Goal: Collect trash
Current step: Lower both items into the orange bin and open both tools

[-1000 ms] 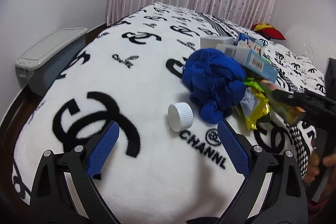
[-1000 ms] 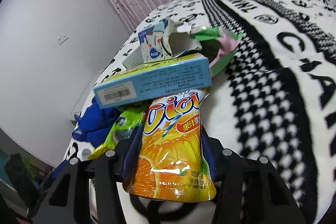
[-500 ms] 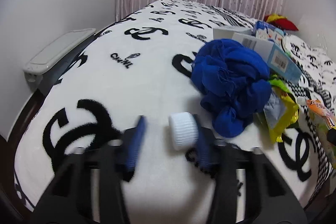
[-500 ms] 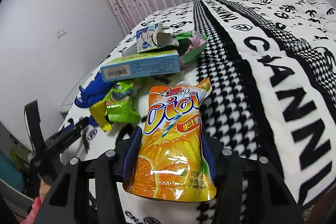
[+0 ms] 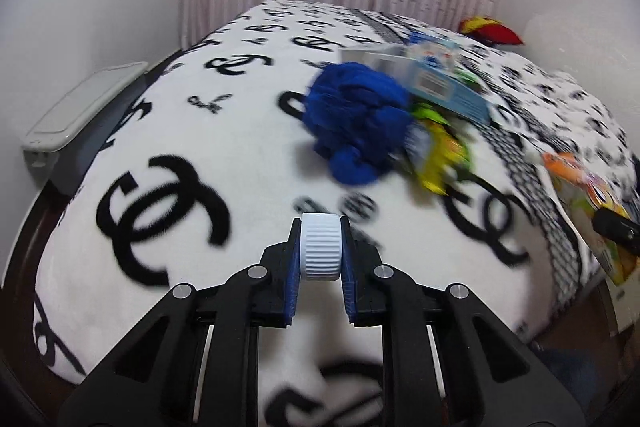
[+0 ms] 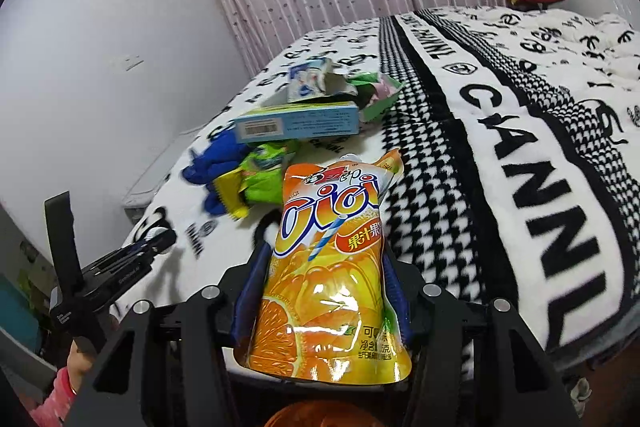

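My left camera looks down along its fingers at the bed [image 5: 248, 163]. My right camera looks from the other side. Both see the blue cloth [image 5: 356, 119].

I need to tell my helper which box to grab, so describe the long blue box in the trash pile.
On the black-and-white bed blanket, find the trash pile beside the houndstooth stripe. The long blue box lies across it, above the green wrappers. It alone is a flat light-blue carton with a white barcode label.

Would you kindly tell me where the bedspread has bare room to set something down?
The near-left stretch of the bedspread is bare, bordered by the blue cloth and the grey bin. The houndstooth band right of the blue box is free too. Around the cloth, box and green wrappers it is crowded.
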A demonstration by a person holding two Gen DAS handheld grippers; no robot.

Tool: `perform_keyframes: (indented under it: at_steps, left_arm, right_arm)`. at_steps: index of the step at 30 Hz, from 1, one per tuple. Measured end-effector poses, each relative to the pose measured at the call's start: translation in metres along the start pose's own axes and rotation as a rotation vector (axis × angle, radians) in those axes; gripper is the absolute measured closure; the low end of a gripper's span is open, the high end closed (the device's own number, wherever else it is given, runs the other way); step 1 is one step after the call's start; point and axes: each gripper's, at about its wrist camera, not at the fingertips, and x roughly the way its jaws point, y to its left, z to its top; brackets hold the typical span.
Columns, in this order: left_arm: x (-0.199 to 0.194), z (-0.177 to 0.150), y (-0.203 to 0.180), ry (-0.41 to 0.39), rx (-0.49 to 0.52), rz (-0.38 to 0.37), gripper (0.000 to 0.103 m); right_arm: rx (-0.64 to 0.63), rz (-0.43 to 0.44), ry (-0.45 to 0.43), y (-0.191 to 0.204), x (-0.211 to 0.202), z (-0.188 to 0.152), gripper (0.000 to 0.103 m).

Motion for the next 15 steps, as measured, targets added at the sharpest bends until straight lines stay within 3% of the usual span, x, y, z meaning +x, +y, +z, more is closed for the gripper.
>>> perform_keyframes:
  at_steps: [7, 15]
  left_arm:
    - [-0.035, -0.051, -0.031, 0.078, 0.095, -0.104, 0.086]
    - [-0.041, -0.132, -0.046, 0.247, 0.115, -0.176, 0.086]
  right_arm:
    - [-0.121, -0.014, 0.016, 0.026, -0.047, -0.049, 0.051]
    - [-0.159, 0.004, 0.151, 0.034, -0.065, -0.131, 0.051]
